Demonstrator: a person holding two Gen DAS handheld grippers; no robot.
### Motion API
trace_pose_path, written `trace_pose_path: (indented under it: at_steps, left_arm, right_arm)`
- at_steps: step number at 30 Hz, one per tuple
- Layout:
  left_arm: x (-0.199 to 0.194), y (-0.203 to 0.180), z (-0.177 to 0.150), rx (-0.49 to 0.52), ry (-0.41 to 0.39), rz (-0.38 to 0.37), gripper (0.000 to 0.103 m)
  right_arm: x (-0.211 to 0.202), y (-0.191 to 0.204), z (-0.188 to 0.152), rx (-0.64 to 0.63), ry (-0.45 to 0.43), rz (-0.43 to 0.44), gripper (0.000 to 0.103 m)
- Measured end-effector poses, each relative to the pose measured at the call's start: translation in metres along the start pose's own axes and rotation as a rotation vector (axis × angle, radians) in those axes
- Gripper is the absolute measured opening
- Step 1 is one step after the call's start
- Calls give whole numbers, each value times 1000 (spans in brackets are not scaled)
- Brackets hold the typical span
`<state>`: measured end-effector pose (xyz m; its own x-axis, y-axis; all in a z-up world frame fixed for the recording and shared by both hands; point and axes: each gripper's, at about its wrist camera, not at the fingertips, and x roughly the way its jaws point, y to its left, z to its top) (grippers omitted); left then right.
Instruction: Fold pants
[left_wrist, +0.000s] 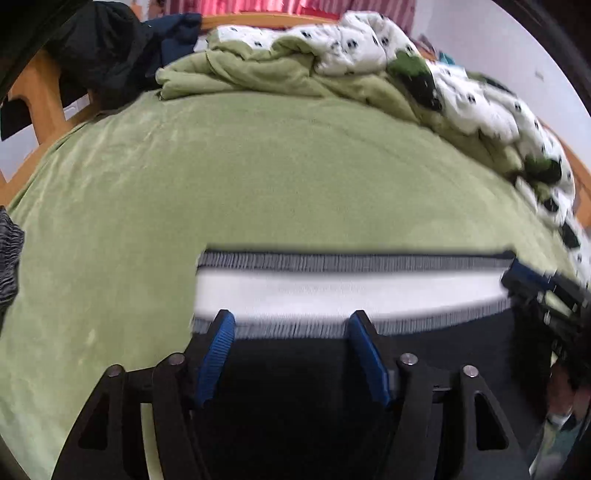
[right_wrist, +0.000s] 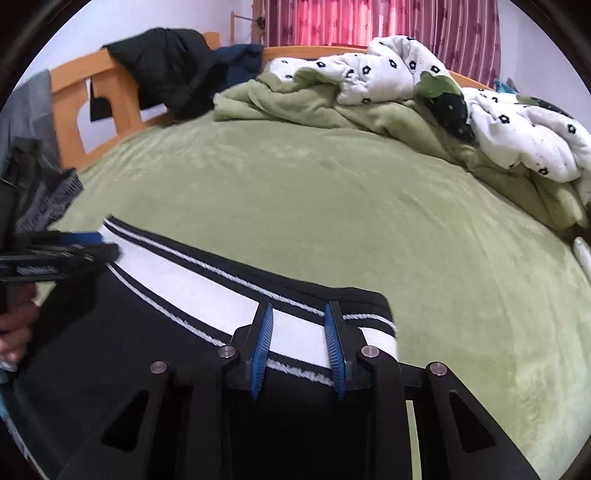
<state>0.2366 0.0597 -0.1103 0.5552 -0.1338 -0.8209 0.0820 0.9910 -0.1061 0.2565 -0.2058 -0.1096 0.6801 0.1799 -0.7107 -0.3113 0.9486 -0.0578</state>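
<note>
Black pants with a white striped waistband (left_wrist: 351, 291) lie on the green bed (left_wrist: 258, 184). My left gripper (left_wrist: 291, 325) is open over the black cloth just below the waistband, near its left end. My right gripper (right_wrist: 299, 317) is open with its blue pads on either side of the waistband (right_wrist: 207, 291) near its right end. It also shows at the right edge of the left wrist view (left_wrist: 535, 291). The left gripper shows at the left edge of the right wrist view (right_wrist: 74, 247), at the waistband's other end.
A crumpled green blanket and white flower-print quilt (right_wrist: 406, 74) are heaped at the far side of the bed. Dark clothes (right_wrist: 166, 66) hang over the orange wooden bed frame (right_wrist: 74, 110). Grey clothing (right_wrist: 40, 192) lies at the left. Pink curtains hang behind.
</note>
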Motion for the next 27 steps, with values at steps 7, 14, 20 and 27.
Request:
trace_pose_path:
  at_steps: [7,14,20,27]
  left_arm:
    - [-48,-8,-72,48,75,-14,65]
    - [-109,-10,-150,3,88,-32,67]
    - [-179,-35,-149,-46,-14,-64,67]
    - [-224,-81,-176,-22,-134,-21,74]
  right_arm:
    - [-49,14,-32,17,106,-57,29]
    - [-120,31,-112,81,166,-27,30]
    - [-187,33,-142,211,74,-20,31]
    - [-256,51,-140,259,-39,-90,50]
